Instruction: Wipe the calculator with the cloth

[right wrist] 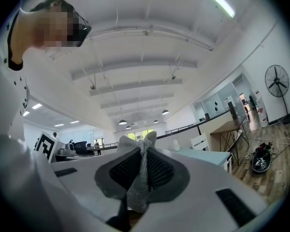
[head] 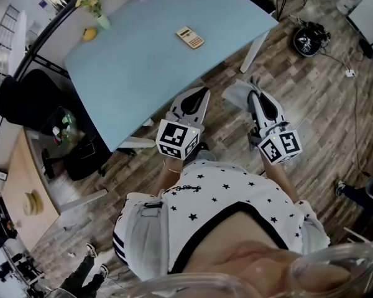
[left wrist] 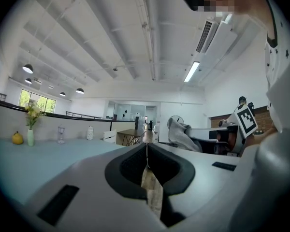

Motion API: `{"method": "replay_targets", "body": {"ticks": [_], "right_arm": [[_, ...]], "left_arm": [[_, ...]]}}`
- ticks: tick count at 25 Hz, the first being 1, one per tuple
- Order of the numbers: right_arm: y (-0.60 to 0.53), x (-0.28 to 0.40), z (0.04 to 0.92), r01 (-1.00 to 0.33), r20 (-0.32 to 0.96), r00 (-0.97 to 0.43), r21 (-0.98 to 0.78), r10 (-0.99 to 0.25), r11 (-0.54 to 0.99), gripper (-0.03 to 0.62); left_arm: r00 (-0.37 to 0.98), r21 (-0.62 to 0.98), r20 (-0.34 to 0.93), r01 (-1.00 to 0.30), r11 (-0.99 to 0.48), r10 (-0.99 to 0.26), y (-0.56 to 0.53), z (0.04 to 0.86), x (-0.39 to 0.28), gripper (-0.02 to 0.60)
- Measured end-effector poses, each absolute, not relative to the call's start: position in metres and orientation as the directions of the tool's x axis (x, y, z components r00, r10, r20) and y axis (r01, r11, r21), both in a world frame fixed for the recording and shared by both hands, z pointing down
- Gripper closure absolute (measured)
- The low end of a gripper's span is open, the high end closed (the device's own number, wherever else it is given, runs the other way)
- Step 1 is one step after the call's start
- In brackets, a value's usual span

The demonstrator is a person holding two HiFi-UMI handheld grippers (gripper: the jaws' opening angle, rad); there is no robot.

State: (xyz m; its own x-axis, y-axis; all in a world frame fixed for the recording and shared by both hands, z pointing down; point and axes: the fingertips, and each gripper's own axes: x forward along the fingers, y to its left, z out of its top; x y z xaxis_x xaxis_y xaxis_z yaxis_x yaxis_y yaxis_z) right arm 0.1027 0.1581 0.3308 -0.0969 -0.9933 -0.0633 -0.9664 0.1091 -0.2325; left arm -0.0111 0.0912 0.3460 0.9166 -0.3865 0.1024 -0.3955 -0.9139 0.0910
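**Calculator** (head: 190,37): we log it lying flat on the light-blue surface (head: 137,73), upper centre of the head view. It is well apart from both tools and untouched.

**Cloth** (right wrist: 137,190): grey and knit-textured. It is pinched between the jaws of the right hand-held gripper (right wrist: 144,151), with folds poking out past the tips.

**Left hand-held gripper** (left wrist: 146,149): jaws closed on each other, holding nothing. The pale strip low in the gap is probably the floor (head: 311,104) seen through it, though the view there is poor.

**Position:** both tools are held off the surface's near edge, lower centre of the head view, above the wooden floor.

**Step, as we judge it:** the approach, with wiping not yet begun. The next move calls for carrying the cloth forward over the surface and lowering it onto the calculator. The left tool could steady the calculator.
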Motion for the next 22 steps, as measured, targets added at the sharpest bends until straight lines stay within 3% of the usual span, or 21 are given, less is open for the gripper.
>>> {"method": "replay_targets", "body": {"ticks": [10,22], "right_arm": [[0.095,0.105,0.334,-0.971,-0.053,-0.092,-0.218,-0.994,0.101,0.56],[0.028,0.08,0.343,-0.955,-0.033,-0.201,-0.215,-0.979,0.203,0.56]], "left_arm": [[0.918,0.106,0.082,-0.396,-0.912,-0.389,0.029,0.35,-0.014,0.551],[0.857,0.129,0.089,-0.515,-0.847,-0.507,-0.02,0.36,-0.058,0.551]]}}
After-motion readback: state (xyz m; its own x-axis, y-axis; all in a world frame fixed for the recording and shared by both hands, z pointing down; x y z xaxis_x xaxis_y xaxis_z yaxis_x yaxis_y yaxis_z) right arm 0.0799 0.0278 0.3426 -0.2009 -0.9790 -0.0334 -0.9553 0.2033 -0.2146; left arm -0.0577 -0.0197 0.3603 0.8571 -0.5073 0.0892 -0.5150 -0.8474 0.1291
